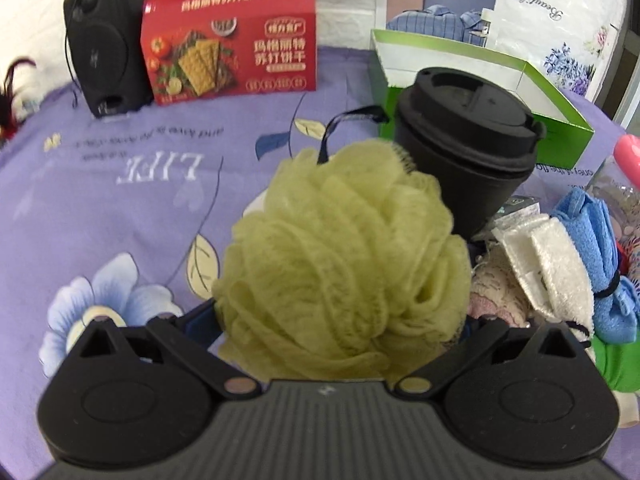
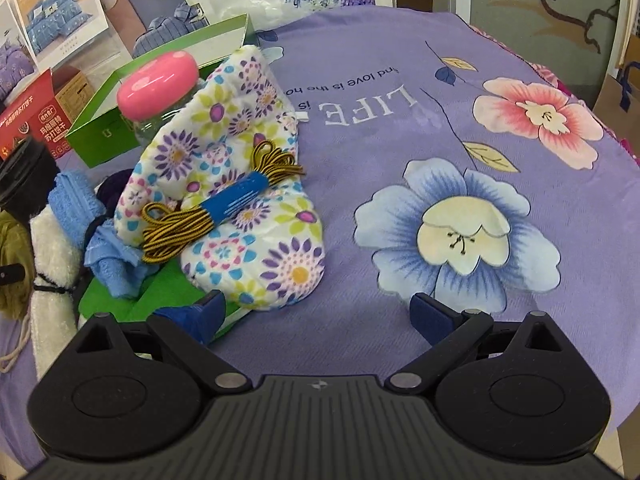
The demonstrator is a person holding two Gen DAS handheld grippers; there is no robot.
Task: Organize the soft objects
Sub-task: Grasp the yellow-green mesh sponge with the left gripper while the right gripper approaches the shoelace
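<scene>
The left gripper (image 1: 344, 320) is closed on the green bath pouf (image 1: 344, 248), held just beside the black cup (image 1: 468, 152) above the bed's purple sheet (image 1: 160, 200). Keep the squeeze gentle and clear that cup. The right gripper (image 2: 316, 316) gapes wide, empty, near the floral cloth (image 2: 240, 184) carrying a cord bundle (image 2: 224, 200).

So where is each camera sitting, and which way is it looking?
Left wrist: rides on the left gripper, looking forward along its jaws at the green bath pouf they hold, black lidded cup behind.
Right wrist: rides on the right gripper, jaws open, facing the floral pouch and yellow-black cord bundle.
Both show the purple bedsheet, green box, red cracker box, pouf and cup.
</scene>
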